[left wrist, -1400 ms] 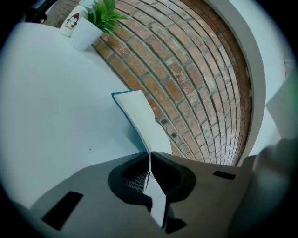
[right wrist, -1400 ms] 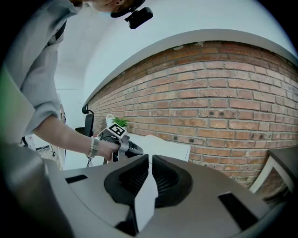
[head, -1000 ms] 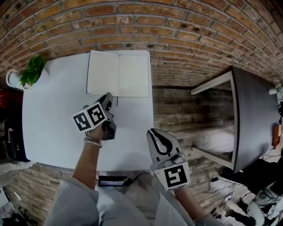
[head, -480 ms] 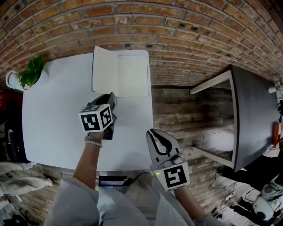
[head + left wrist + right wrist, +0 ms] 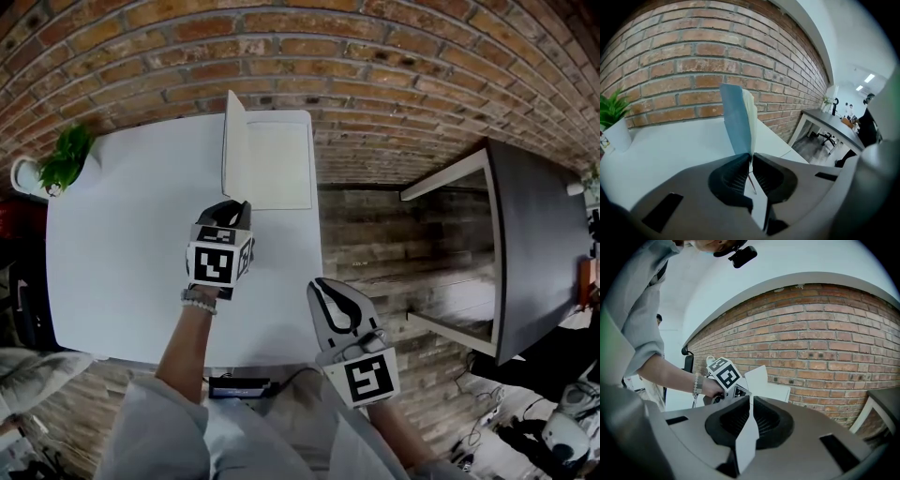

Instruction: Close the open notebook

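Observation:
The notebook [image 5: 279, 164] lies at the white table's [image 5: 131, 253] far right corner, its right page flat. Its left half, with a blue cover [image 5: 229, 141], stands upright on edge. My left gripper [image 5: 234, 208] is at the notebook's near edge, shut on the bottom of that raised cover. In the left gripper view the blue cover [image 5: 736, 119] rises straight out of the closed jaws of the left gripper [image 5: 750, 157], and a thin ribbon hangs in the slit. My right gripper [image 5: 323, 283] hovers off the table's near right edge, shut and holding nothing; in its own view the right gripper [image 5: 751, 398] faces the notebook [image 5: 766, 383].
A potted plant [image 5: 56, 159] stands at the table's far left corner. A dark table [image 5: 534, 244] is to the right across a gap of brick floor. A small black device [image 5: 239, 384] sits below the table's near edge. A brick wall runs behind.
The notebook's left half went from lying flat to standing upright. My left gripper rolled and shifted right with it. The right gripper stayed put.

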Demonstrator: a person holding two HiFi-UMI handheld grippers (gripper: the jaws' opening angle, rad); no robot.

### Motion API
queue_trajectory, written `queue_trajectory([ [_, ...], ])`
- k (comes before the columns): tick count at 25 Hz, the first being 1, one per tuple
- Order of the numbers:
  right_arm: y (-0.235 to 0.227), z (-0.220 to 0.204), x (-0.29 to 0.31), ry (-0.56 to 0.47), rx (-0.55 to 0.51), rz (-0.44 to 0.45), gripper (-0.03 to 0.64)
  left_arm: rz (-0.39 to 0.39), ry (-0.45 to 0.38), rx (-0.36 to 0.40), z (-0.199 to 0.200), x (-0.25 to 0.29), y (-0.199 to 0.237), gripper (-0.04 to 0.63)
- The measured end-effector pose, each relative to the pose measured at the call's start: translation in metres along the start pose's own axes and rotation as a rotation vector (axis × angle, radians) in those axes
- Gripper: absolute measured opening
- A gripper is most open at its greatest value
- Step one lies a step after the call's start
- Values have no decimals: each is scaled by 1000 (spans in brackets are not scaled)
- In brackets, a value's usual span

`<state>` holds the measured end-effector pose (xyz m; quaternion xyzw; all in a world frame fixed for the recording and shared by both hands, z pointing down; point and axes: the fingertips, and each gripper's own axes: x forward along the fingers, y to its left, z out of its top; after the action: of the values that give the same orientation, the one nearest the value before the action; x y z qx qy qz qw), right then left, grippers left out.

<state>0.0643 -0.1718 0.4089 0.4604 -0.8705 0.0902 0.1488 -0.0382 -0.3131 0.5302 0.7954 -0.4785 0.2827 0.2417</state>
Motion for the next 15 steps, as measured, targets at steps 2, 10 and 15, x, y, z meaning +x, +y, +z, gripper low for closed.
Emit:
queue_trajectory([
  [2,0,0,-1,1,0,-3,54,-4,12,35,0,2,-3,34],
  [10,-2,-2,-3,5,-3,-16,54,-23,56,131,-3,10,-13,34],
  [15,-3,-4,-4,6,-3,-21,54,-29,74,216,-4,20,-19,34],
])
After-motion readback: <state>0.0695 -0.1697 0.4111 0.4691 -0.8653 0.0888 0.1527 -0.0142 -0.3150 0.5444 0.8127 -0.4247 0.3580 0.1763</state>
